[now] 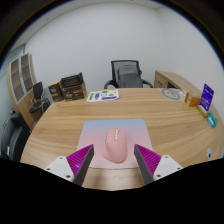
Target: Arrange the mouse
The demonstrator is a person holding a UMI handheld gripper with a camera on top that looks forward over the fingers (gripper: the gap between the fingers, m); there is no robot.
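Note:
A pink mouse (114, 145) lies on a pastel mouse mat (135, 131) that fades from blue to pink, on a wooden table (60, 125). My gripper (115, 160) is open. Its two magenta-padded fingers (79, 160) stand on either side of the mouse's near end, with a gap at each side. The mouse rests on the mat between the fingertips and reaches just beyond them.
A black office chair (126, 74) stands behind the table's far edge. A green and white box (102, 96) lies at the far middle. A dark crate (70, 87) sits at the far left. A purple box (206, 97) and a round dish (174, 94) are at the far right.

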